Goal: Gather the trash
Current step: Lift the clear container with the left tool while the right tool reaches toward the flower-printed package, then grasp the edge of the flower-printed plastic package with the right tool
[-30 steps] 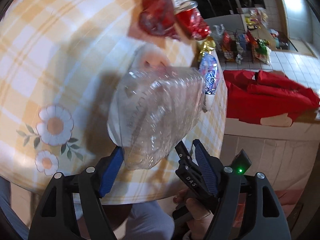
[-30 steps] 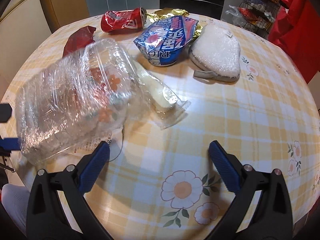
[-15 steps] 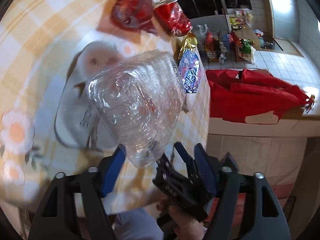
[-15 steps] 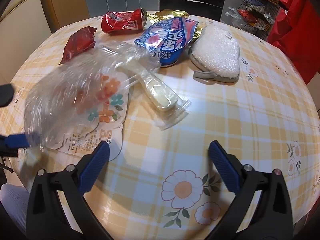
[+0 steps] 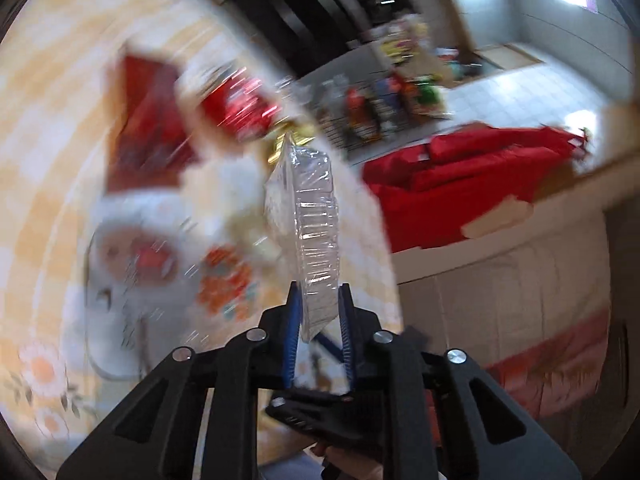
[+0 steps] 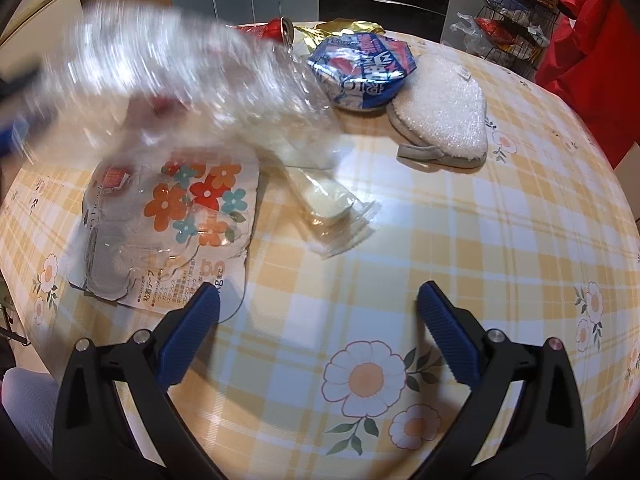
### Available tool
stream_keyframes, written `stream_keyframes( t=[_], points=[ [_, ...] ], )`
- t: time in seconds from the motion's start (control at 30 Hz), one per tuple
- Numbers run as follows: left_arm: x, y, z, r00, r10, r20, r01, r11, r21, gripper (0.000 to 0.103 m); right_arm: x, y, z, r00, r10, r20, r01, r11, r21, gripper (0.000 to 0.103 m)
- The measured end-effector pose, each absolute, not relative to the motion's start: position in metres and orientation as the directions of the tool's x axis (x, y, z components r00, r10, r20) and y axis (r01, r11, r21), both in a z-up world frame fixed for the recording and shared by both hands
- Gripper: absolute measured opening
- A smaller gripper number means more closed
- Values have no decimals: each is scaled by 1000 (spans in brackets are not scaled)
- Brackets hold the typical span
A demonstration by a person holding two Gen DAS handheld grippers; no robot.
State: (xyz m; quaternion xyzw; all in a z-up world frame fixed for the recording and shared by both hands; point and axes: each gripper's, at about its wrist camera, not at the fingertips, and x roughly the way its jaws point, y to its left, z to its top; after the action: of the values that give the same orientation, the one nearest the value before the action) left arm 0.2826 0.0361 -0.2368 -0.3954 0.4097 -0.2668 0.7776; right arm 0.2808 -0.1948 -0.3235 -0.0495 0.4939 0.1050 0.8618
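Note:
My left gripper (image 5: 318,312) is shut on a clear plastic container (image 5: 308,216), now squeezed flat and held edge-on above the table. The same container (image 6: 168,76) is a blurred clear shape in the air at the left of the right wrist view. Trash lies on the checked tablecloth (image 6: 460,240): a flowered blister pack (image 6: 168,224), a clear wrapper with a pale bar (image 6: 324,204), a blue snack bag (image 6: 364,72), a red can (image 6: 276,30), a gold wrapper (image 6: 340,28) and a red wrapper (image 5: 148,120). My right gripper (image 6: 318,334) is open and empty above the tablecloth.
A white padded mitt (image 6: 440,108) lies at the table's back right. A wire rack of snacks (image 6: 516,12) and red cloth (image 6: 592,48) stand beyond the table. A red bag (image 5: 460,176) lies on a counter. The left wrist view is motion-blurred.
My left gripper has closed, crushing the clear container flat, and lifted and swung it up off the flowered blister pack. My right gripper has stayed still and open.

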Motion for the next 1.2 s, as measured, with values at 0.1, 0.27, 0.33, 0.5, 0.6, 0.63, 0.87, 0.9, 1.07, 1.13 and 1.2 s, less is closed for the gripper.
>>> stream_keyframes(
  t=[0.1,0.27,0.33,0.5,0.6,0.63,0.87,0.9,1.07,1.13,1.2],
  points=[
    [280,36,-209,551,-745,-376,181,547,-818,8,278,-193,-318,498,162,-852,-257,966,34,97],
    [272,48,-170,609,-719,-335,266,584,-767,6,277,-191,-307,507,236,-829,-303,949,84,92],
    [268,53,-161,623,-714,-318,285,587,-758,6,279,-188,-306,498,262,-827,-322,941,105,85],
    [251,71,-142,661,-687,-300,307,613,-728,6,290,-176,-304,471,319,-823,-394,910,128,73],
    [238,85,-139,680,-665,-308,296,634,-714,6,296,-161,-304,475,301,-827,-448,891,66,66],
    [234,90,-141,690,-651,-317,287,648,-705,6,301,-158,-306,460,303,-835,-460,885,68,66],
    [215,105,-150,714,-598,-363,236,694,-680,6,313,-144,-304,332,359,-872,-520,841,148,26],
    [212,106,-150,719,-589,-369,231,703,-672,6,310,-141,-303,325,355,-877,-535,833,140,20],
    [193,117,-156,729,-567,-384,203,715,-669,6,288,-131,-307,275,327,-904,-588,801,111,7],
    [186,120,-159,730,-559,-393,194,721,-665,6,282,-126,-306,297,295,-908,-609,791,58,7],
    [180,123,-161,732,-549,-404,180,728,-662,6,282,-121,-303,332,269,-904,-622,783,5,8]
  ],
)
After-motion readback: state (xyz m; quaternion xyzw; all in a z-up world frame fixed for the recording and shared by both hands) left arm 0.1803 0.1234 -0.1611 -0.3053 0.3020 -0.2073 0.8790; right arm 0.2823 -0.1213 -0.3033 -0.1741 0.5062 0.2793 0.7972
